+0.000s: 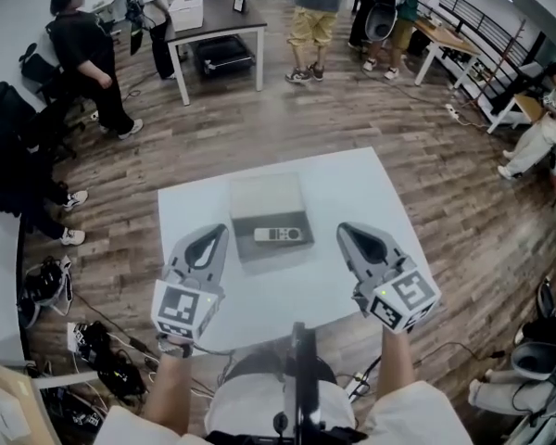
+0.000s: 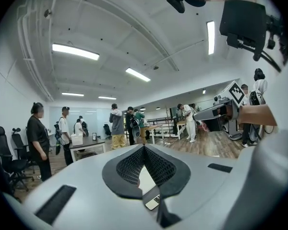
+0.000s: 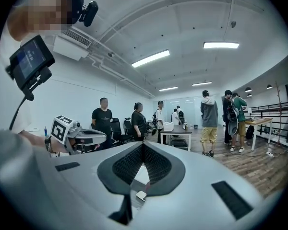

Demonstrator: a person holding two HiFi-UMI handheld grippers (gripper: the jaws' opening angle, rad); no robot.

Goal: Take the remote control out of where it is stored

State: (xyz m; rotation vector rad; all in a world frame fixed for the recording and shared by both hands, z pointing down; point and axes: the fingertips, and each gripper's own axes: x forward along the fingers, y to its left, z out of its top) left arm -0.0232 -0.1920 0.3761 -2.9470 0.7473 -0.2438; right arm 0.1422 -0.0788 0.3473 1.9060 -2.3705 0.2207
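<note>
The remote control [image 1: 283,235], pale grey with dark buttons, lies flat inside an open grey box [image 1: 244,239] in the middle of the white table [image 1: 361,188]. The box's lighter lid part [image 1: 265,197] lies behind it. My left gripper [image 1: 221,230] hovers just left of the box, jaws shut and empty. My right gripper [image 1: 343,228] hovers just right of it, also shut and empty. In the left gripper view the closed jaws [image 2: 144,146] point out over the room. The right gripper view shows its jaws [image 3: 143,144] closed the same way, with the left gripper [image 3: 81,137] off to the side.
The table stands on a wooden floor [image 1: 259,128]. Several people stand around at the back, near a second table [image 1: 218,26]. Office chairs [image 1: 5,119] and cables [image 1: 93,341] lie to the left. More desks [image 1: 454,44] stand at the back right.
</note>
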